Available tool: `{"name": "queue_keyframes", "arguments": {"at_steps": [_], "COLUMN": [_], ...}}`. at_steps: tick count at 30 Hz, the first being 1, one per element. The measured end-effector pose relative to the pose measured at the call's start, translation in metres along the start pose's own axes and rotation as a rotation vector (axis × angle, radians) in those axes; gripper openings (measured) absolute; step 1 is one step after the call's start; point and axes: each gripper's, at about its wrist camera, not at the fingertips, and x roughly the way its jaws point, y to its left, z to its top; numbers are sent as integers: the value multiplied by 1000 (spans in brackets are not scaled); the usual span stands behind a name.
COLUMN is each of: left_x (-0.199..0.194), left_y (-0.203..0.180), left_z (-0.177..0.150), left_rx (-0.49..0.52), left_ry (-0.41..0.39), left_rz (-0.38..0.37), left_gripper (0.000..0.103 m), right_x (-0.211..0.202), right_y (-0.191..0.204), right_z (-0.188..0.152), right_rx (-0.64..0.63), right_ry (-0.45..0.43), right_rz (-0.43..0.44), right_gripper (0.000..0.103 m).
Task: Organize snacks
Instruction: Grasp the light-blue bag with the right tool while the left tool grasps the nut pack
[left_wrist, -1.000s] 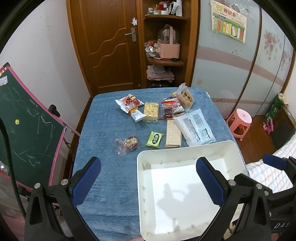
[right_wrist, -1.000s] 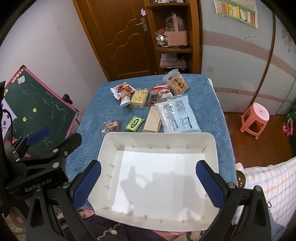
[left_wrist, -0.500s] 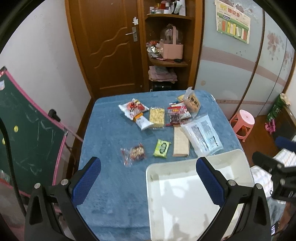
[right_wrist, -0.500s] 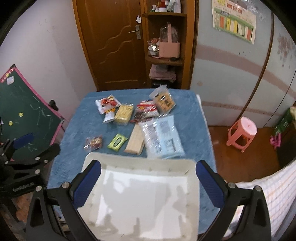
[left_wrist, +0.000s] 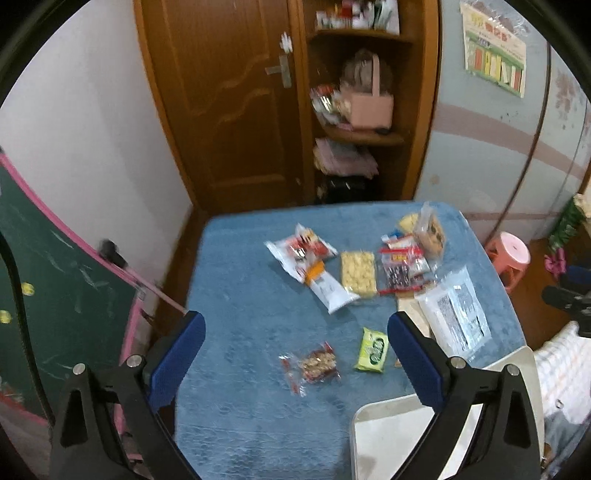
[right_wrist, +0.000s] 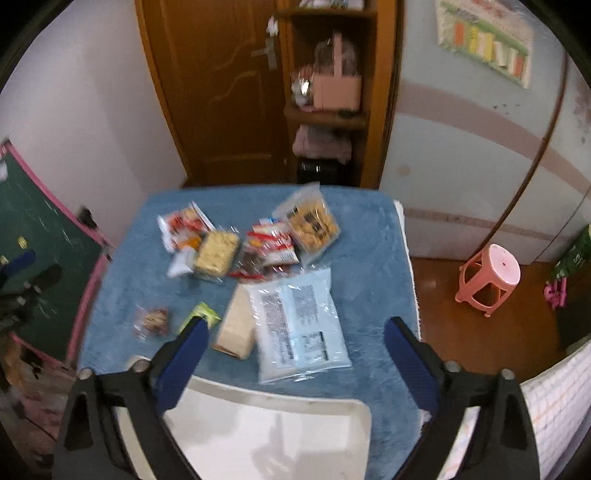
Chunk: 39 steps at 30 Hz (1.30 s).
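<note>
Several snack packets lie on a blue-covered table (left_wrist: 243, 295). A small nut packet (left_wrist: 314, 365) and a green packet (left_wrist: 372, 350) lie nearest in the left wrist view. A large pale blue bag (right_wrist: 295, 321) and a beige box (right_wrist: 238, 325) lie nearest in the right wrist view. An empty white tray (right_wrist: 280, 439) sits at the table's near edge, also in the left wrist view (left_wrist: 388, 435). My left gripper (left_wrist: 295, 354) is open and empty above the table. My right gripper (right_wrist: 295, 358) is open and empty above the tray's far rim.
A green chalkboard (left_wrist: 55, 295) stands left of the table. A pink stool (right_wrist: 491, 277) stands on the floor to the right. A wooden door (left_wrist: 229, 103) and shelf unit (left_wrist: 362, 110) are behind the table. A checked bed cover (right_wrist: 554, 406) is at the right.
Both grippers have risen and tilted up, the left also swinging left, so the tray has slid toward the bottom of both views. Nothing was grasped.
</note>
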Motion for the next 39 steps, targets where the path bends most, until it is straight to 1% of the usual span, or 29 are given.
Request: {"name": "queue_keyframes", "arguments": {"at_steps": [1,3,5,6,7,9,12,13,18,22,24,25,29,30,32,33,35,37,38,39], "left_x": [12,30,55,69,82,105,137,146,171,179,183,185,195,204,209,211,214,218,220,222], "left_y": [4,5,3,1,0,0,3,3,5,6,5,4,7,7,10,14,15,16,16,16], "left_z": [0,-2,-9,-14,-20,-29,-43,-47,-56,-59,-61,-62,-65,-63,-64,-65,-67,-69,-70,-71], "left_rx": [-4,19,71,99,108,104,65,50,-11,-30,-33,-36,-67,-76,-107,-118,-133,-138,-142,-144], "left_ry": [24,55,120,165,203,262,351,369,426,446,457,464,493,498,516,522,534,544,552,558], "left_rz": [-10,-29,-47,-53,-53,-60,-77,-78,-104,-108,-102,-97,-88,-89,-108,-113,-119,-121,-124,-125], "left_gripper": [99,99,99,98,98,98,98,98,98,98,98,98,98,98,98,98,98,98,98,98], "right_x": [13,39,63,76,90,111,139,149,179,205,216,220,233,236,238,239,236,229,225,221], "right_y": [1,1,3,4,3,0,-9,-14,-28,-31,-32,-33,-33,-32,-28,-25,-20,-15,-15,-16], "right_z": [0,-1,-7,-9,-11,-14,-14,-14,-13,-14,-15,-13,-12,-12,-13,-13,-14,-16,-17,-17], "right_rx": [-17,-38,-64,-77,-83,-87,-62,-42,0,25,43,64,116,122,116,101,87,74,70,75], "right_ry": [31,84,130,157,182,217,257,270,312,384,432,451,509,520,533,543,531,511,497,489], "right_rz": [13,47,64,64,69,79,97,105,135,150,182,212,263,268,261,256,256,255,265,280], "right_gripper": [93,93,93,93,93,93,93,93,93,93,93,93,93,94,94,92,83,69,64,56]}}
